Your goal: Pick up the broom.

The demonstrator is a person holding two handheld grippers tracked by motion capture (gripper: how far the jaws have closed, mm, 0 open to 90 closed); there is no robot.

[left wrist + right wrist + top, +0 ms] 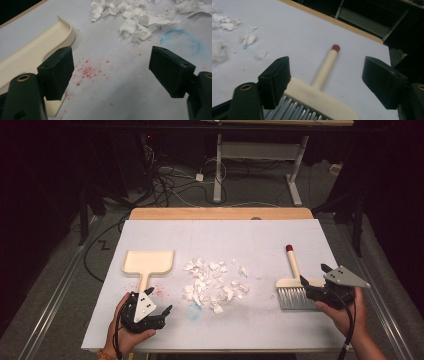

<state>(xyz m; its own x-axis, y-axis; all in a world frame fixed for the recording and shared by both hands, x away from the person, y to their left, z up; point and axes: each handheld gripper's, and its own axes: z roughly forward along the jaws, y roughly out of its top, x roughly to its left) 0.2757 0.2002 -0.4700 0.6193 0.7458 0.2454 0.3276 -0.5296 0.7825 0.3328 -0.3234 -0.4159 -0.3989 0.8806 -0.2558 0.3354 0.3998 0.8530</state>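
Surface: white board (260,235) laid over a wooden table (220,213), whose bare strip shows along the board's far edge.
Dustpan: cream dustpan (148,262) lies flat on the left half of the board, pan toward the far edge, handle pointing to the near edge. In the left gripper view it (32,55) sits beside and under the left-hand jaw.
Paper scraps: heap of torn white paper scraps (214,279) at the middle of the board, between the dustpan and the brush; apart from both.
Brush: cream hand brush (292,282) on the right half of the board, red-tipped handle toward the far edge, grey bristles toward the near edge.
Stains: red specks (87,71) on the board just beside the dustpan handle; a faint blue ring (180,43) near the scraps.
Left gripper: left gripper (159,312) held low near the near-left corner, at the end of the dustpan handle. Its 2 jaws stand wide apart, bare board between them; nothing held.
Right gripper: right gripper (314,276) over the head of the brush near the right edge. Its 2 jaws stand wide, straddling the brush head (317,97); the left-hand jaw is at the head's corner, the other well clear. Contact at that corner cannot be told; no grip.
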